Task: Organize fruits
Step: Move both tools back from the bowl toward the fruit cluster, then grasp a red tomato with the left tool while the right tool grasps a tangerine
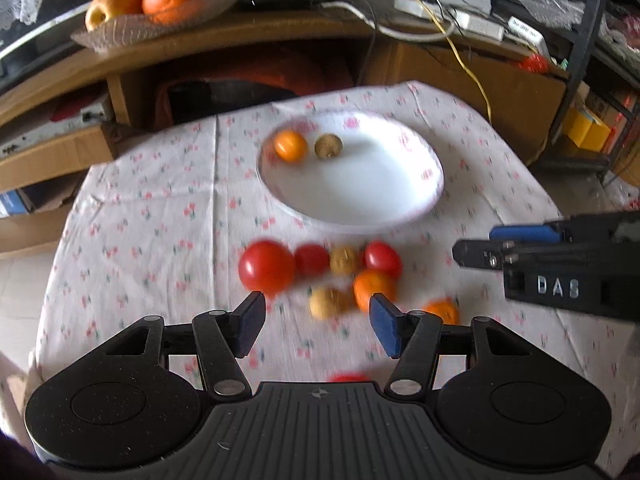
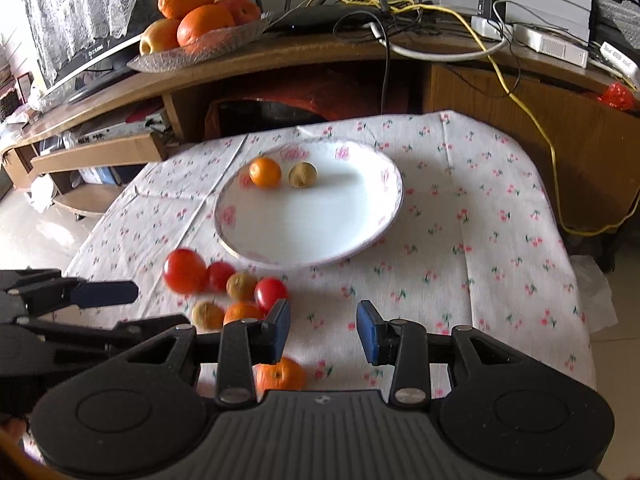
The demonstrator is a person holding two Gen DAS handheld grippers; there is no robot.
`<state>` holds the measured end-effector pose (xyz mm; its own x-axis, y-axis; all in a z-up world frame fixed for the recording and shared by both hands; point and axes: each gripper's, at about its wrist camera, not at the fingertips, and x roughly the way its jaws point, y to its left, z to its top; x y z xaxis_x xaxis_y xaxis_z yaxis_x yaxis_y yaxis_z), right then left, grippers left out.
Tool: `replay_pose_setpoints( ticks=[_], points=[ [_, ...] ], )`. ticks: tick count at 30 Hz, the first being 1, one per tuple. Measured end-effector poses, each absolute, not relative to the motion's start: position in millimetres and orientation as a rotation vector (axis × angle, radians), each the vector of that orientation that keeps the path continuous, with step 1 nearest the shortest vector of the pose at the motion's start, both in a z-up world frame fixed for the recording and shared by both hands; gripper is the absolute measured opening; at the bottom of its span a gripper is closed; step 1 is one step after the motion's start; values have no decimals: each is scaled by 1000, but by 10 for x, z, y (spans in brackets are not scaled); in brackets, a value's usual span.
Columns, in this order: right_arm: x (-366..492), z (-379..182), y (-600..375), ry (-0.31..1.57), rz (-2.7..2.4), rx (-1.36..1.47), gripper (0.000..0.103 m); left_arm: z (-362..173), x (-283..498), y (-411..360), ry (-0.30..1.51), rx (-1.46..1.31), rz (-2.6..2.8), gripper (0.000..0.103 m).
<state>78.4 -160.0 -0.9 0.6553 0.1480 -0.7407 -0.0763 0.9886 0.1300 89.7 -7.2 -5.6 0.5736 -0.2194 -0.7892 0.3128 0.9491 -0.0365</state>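
On the floral tablecloth (image 2: 460, 208), loose fruits (image 1: 344, 276) cluster just before the white plate (image 2: 312, 240), which holds two already. Left gripper (image 1: 318, 322) and right gripper (image 2: 324, 328) both hover spread and empty, apparently readying another pick.

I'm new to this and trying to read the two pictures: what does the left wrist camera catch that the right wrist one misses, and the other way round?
Only the left wrist view: the right claw seen from the side, entering at right, and a red fruit partly hidden behind the left claw.

Only the right wrist view: the left claw entering at left, and the cloth's bare right side.

Both: the plate holding one orange and one walnut, the loose pile of tomatoes, oranges and walnuts before it, and the glass fruit dish on the shelf behind. Both claws are open and empty.
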Motion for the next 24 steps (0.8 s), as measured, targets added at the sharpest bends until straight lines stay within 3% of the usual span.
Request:
replay_pose_setpoints(
  ticks=[16,21,24],
  points=[
    [588,-163,-1594,891,171,79,39,-453,615,-155,981,183,-331,63],
    [616,-190,-1590,900,181,74,39,-449,615,-167,971,166,-352,48],
    [609,-225,-1597,912,193,64,39,-430,598,-161,967,169,-358,46]
  ],
)
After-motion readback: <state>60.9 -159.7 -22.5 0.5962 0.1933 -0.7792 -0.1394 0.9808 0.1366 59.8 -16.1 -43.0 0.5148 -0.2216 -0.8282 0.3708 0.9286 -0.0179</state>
